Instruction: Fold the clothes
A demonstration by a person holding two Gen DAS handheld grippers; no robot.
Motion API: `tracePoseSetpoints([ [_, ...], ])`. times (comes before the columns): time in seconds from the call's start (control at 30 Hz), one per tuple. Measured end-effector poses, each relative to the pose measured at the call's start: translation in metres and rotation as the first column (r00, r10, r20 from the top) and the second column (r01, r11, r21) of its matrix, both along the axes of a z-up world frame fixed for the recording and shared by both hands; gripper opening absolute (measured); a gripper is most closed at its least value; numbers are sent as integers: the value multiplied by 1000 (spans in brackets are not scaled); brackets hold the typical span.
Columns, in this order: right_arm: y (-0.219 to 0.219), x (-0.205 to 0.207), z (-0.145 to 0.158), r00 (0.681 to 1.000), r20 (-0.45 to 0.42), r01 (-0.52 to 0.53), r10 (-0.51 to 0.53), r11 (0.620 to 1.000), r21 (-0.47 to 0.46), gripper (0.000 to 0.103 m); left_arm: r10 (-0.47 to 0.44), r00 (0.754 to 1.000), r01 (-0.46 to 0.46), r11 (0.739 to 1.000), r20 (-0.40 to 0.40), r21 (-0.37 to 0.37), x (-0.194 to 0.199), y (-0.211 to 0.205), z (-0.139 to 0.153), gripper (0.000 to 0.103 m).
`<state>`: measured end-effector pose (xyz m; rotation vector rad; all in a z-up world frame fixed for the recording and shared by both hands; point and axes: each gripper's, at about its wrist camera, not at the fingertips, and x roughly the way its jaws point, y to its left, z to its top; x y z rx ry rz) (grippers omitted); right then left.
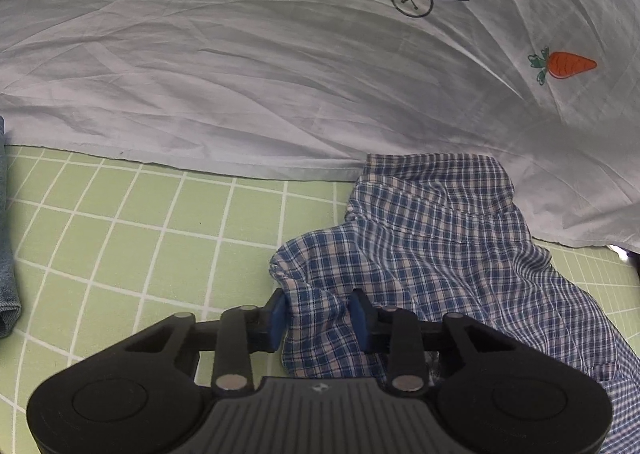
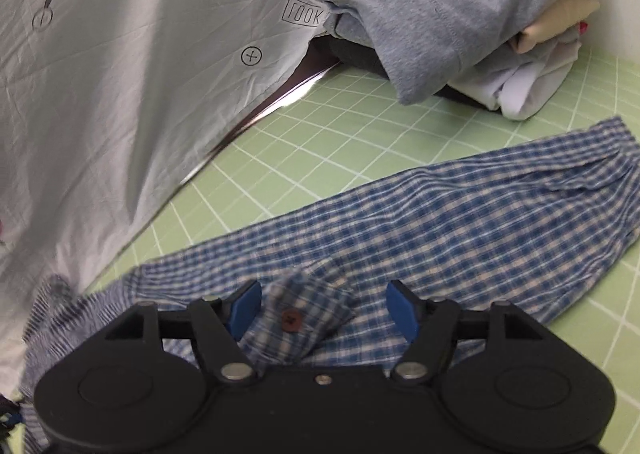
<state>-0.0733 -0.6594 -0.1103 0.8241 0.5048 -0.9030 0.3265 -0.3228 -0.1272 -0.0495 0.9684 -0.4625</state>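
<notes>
1. Desk surface: light green mat [image 1: 132, 214] with a white grid, seen in both wrist views.
2. White sheet [image 1: 280, 66], creased, lies along the far edge of the desk; prints on it: carrot, crossed circle, boxed lettering. Its hem rests on the mat.
3. Blue-and-white checked shirt [image 1: 432, 254] lies crumpled on the mat; its far part touches the sheet's hem. One sleeve [image 2: 460, 214] stretches flat toward the right edge.
4. Pile of folded clothes [image 2: 460, 6] at the far right corner, grey garment on top, beige and white beneath.
5. Blue denim piece [image 1: 8, 262] at the left edge, mostly cut off.
</notes>
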Motion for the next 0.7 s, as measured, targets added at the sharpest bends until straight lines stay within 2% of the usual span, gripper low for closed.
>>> tracePoseSetpoints([
  [0.1, -4, -2, -2, 997, 71, 6, -9, 999, 46, 75, -1, 1000, 1, 1000, -3, -7, 1, 1, -1, 35],
  [0.17, -5, 4, -5, 1000, 30, -10, 9, 999, 51, 75, -1, 1000, 1, 1000, -3, -11, 1, 2, -1, 35],
  [0.23, -4, 10, -6, 999, -7, -37, 37, 998, 45, 67, 2, 1000, -2, 1000, -4, -13, 2, 3, -2, 34],
  [0.27, -4, 12, -6, 998, -23, -51, 52, 998, 41, 58, 5, 1000, -5, 1000, -4, -14, 2, 3, -2, 32],
  [0.3, -3, 15, -7, 997, -39, -65, 67, 997, 38, 40, 8, 1000, -8, 1000, -4, -15, 3, 3, -2, 27],
  [0.33, -3, 18, -7, 994, -56, -89, 91, 995, 35, 32, 12, 1000, -12, 1000, -3, -14, 4, 3, -3, 25],
  [0.37, -2, 21, -6, 990, -67, -126, 127, 992, 28, 14, 14, 1000, -14, 1000, -4, -15, 5, 3, -3, 15],
  [0.4, -1, 24, -5, 985, -72, -158, 158, 987, 15, 4, 12, 1000, -12, 1000, -5, -20, 5, 4, -3, 6],
  [0.5, -2, 27, 7, 979, -73, -194, 191, 980, -49, 3, 6, 1000, -6, 1000, 17, -30, 4, 7, 1, 3],
  [0.6, -14, 26, 27, 983, -29, -181, 179, 977, -114, 3, 11, 997, -9, 1000, 77, -24, 2, 11, 15, 2],
  [0.7, -31, 27, 58, 987, 29, -151, 161, 966, -209, 3, 23, 994, -15, 997, 106, -74, 7, 18, 37, 2],
])
